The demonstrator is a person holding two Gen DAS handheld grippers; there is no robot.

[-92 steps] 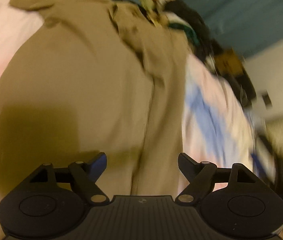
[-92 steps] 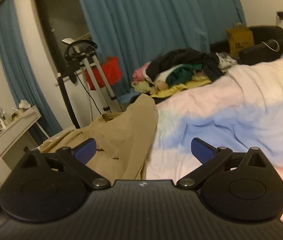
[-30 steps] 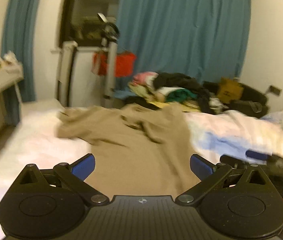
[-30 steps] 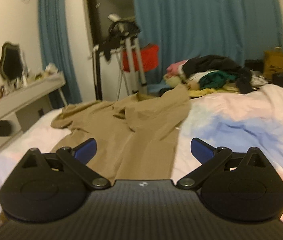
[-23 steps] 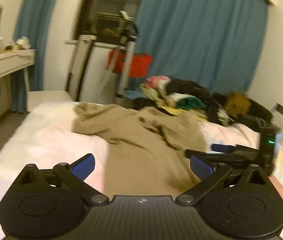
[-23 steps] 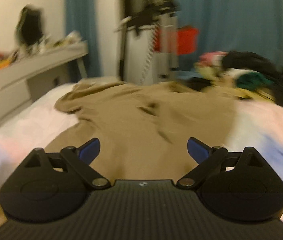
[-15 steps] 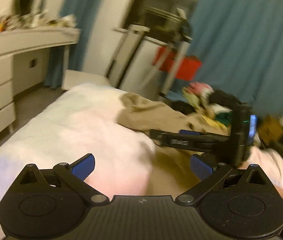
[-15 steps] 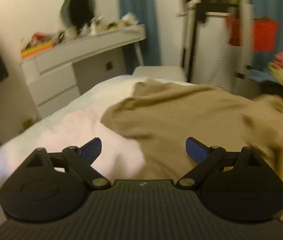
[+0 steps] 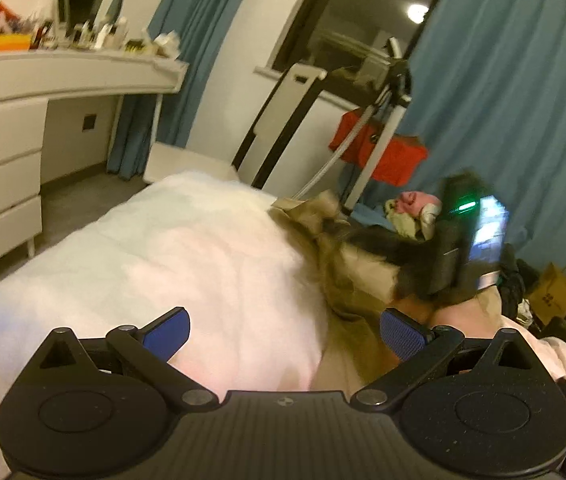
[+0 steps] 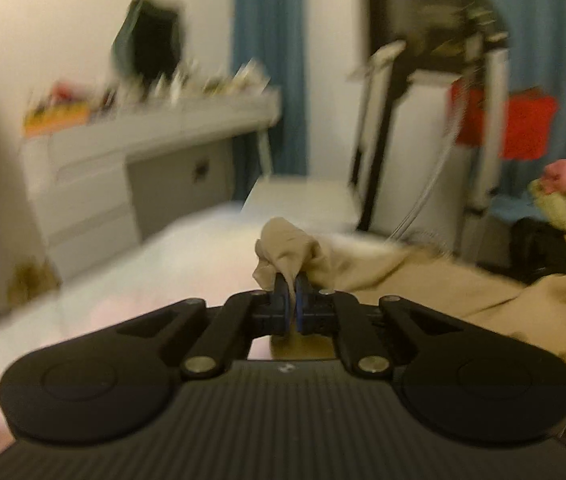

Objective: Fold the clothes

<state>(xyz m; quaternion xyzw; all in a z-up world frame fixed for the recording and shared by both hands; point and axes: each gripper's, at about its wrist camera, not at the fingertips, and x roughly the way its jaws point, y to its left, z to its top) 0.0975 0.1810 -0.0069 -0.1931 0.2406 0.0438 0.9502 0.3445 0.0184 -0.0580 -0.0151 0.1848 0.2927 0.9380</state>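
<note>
The right tongs [image 10: 291,304] are pressed together on a small bunched tip of the beige garment [image 10: 463,292], which lies spread on the bed [image 9: 163,264]; the left tongs [image 9: 283,334] are spread wide and hold nothing, hovering above the bedcover beside the cloth. The pinch takes only little fabric — if the pull is quick, I think the tip can slip out. With one corner lifted alone, the garment may drag and wrinkle, perhaps toward the bed edge.

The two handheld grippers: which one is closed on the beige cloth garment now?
The right gripper: its jaws are shut on a bunched corner of the beige cloth garment. The left gripper has its jaws wide apart, holding nothing.
</note>
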